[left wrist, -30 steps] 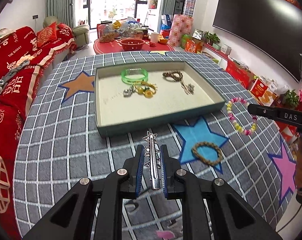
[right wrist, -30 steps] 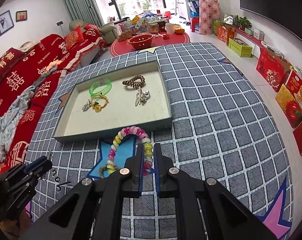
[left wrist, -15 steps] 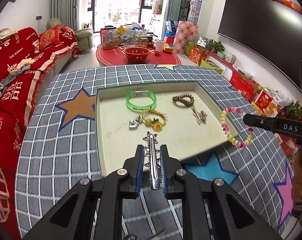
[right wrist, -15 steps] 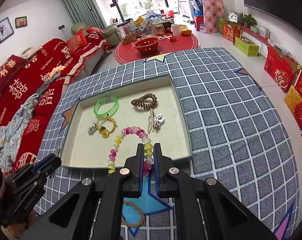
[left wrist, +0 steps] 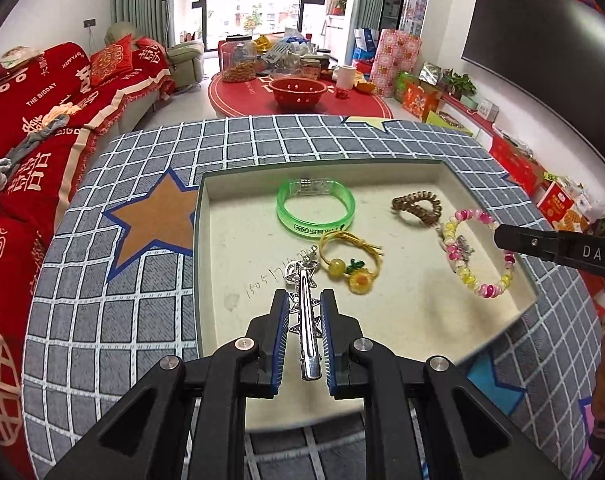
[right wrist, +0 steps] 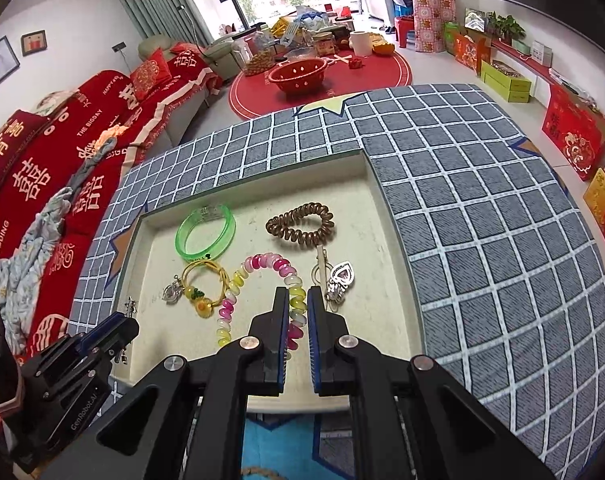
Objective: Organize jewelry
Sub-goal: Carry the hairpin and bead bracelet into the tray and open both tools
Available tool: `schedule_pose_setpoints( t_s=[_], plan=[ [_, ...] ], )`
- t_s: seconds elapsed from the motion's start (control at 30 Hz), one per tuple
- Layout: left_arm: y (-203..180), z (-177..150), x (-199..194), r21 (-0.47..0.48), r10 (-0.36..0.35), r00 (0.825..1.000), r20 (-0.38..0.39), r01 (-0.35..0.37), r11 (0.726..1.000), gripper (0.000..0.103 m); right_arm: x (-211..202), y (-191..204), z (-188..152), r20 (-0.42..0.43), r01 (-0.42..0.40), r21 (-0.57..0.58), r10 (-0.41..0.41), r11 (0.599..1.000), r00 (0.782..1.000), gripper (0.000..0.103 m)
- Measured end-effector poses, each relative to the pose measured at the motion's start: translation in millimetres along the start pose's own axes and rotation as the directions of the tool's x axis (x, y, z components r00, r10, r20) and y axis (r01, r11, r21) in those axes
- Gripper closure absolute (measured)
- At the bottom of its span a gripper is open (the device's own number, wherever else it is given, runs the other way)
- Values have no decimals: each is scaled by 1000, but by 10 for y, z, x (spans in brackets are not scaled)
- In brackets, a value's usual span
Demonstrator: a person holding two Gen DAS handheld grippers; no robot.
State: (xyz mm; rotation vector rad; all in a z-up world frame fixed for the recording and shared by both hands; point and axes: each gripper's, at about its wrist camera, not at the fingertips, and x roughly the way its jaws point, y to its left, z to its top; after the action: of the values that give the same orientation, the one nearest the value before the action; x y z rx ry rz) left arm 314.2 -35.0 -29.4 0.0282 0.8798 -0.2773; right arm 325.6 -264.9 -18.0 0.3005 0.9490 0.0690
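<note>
My left gripper point(left wrist: 304, 304) is shut on a silver star hair clip point(left wrist: 305, 320) and holds it over the near left part of the beige tray point(left wrist: 206, 184). My right gripper point(right wrist: 298, 304) is shut on a pink and yellow beaded bracelet point(right wrist: 258, 272), held above the tray's middle; the bracelet also shows in the left wrist view point(left wrist: 478, 256). In the tray lie a green bangle point(left wrist: 315, 212), a brown coil hair tie point(left wrist: 416, 205), a yellow cord bracelet with a flower point(left wrist: 348, 264) and a silver charm point(right wrist: 340, 280).
The tray sits on a grey checked cloth with stars point(left wrist: 150, 216). A brown braided bracelet point(right wrist: 258, 472) lies on the cloth below my right gripper. A red sofa point(left wrist: 30, 128) stands left, a red table with a bowl point(left wrist: 298, 92) behind.
Both grippers have moved forward from over the cloth to over the tray, each carrying its piece. The tray items now appear closer.
</note>
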Motion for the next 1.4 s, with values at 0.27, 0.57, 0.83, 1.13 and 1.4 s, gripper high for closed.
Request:
schedule_pose_setpoints(
  t_s=[0.27, 0.57, 0.83, 1.13, 1.4],
  plan=[
    [0, 53, 234, 10, 39, 999, -23, -39, 999, 74, 338, 53, 95, -45, 15, -15, -16, 1000, 999, 93],
    [-10, 32, 381, 19, 54, 997, -57, -53, 998, 74, 555, 32, 92, -72, 45, -22, -47, 999, 996, 93],
    [-62, 30, 445, 43, 78, 995, -66, -75, 996, 74, 638, 17, 41, -87, 62, -28, -65, 998, 994, 93],
    [-148, 31, 467, 63, 114, 991, -76, -109, 992, 74, 627, 39, 39, -88, 69, -39, -73, 997, 993, 93],
    [-157, 34, 439, 66, 126, 990, -67, -121, 990, 74, 607, 6, 37, -96, 36, -17, -38, 999, 995, 83]
  ],
)
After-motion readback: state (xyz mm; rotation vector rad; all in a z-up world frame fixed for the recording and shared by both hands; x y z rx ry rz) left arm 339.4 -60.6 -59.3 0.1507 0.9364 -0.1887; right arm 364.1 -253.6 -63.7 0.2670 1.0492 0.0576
